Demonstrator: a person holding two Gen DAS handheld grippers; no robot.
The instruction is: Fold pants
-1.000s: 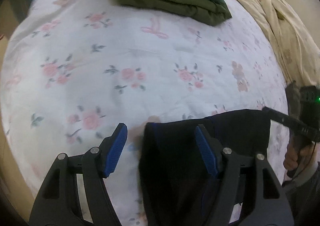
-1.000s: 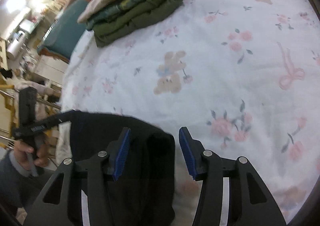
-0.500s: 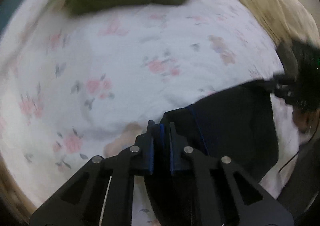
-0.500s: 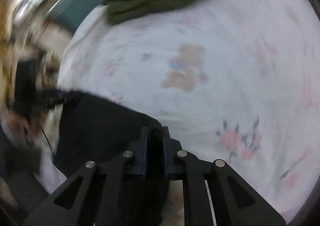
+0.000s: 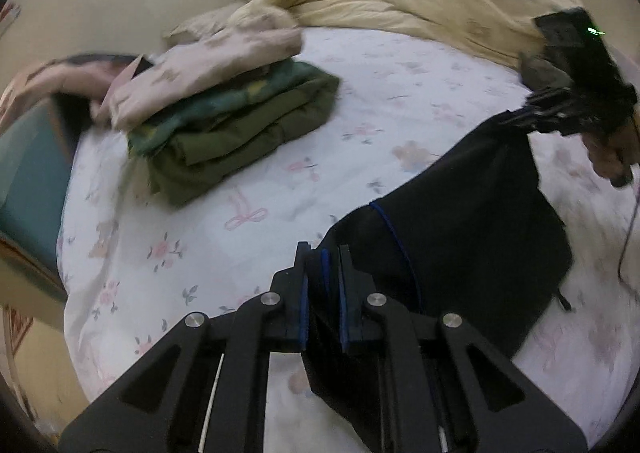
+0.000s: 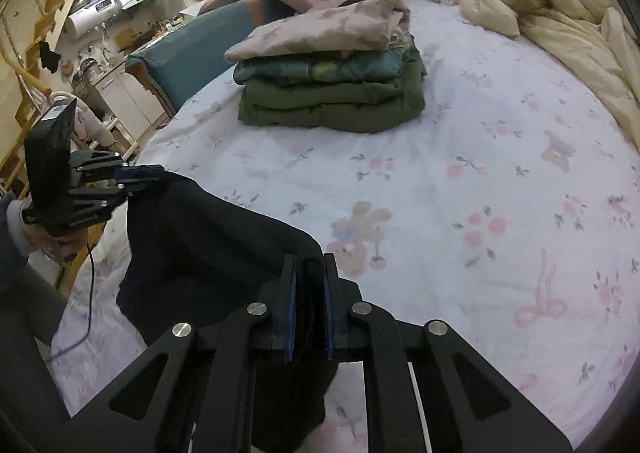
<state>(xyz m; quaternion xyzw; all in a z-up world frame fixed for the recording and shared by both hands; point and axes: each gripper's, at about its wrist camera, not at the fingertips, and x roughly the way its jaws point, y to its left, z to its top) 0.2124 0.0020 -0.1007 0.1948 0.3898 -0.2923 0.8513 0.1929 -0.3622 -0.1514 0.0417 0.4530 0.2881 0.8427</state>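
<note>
Both grippers have just been closing and now clamp cloth: the left gripper (image 5: 323, 273) pinches one corner of the black pants (image 5: 472, 221), and the right gripper (image 6: 310, 285) pinches the other corner of the same edge. A second ago the jaws stood wide, straddling the fabric, which lay flat on the floral bedsheet (image 5: 360, 93). Now the gripped edge is off the sheet and stretched between the two tools, sagging slightly in the middle. Both views have also tipped up: the stack of folded clothes (image 6: 332, 81) and the rumpled cream duvet (image 6: 560, 13) show far more fully than before.

Judgement: grasp secured at both corners, lift begun. The edge appears ready to be carried over for a fold, or shaken out first; which is not evident.

Position: the pants sit at the near edge of the bed, well apart from the folded stack.

Not resolved:
- Lower part of the pants is cut off below both frames; cannot tell whether it rests on the bed or hangs over the side.
- Cannot tell waistband from hem, nor how many layers are in each grip.
- A thin blue line (image 5: 394, 237) crosses the fabric; stitching or cord, unclear.
- Person's hand (image 5: 616, 153) is blurred.
</note>
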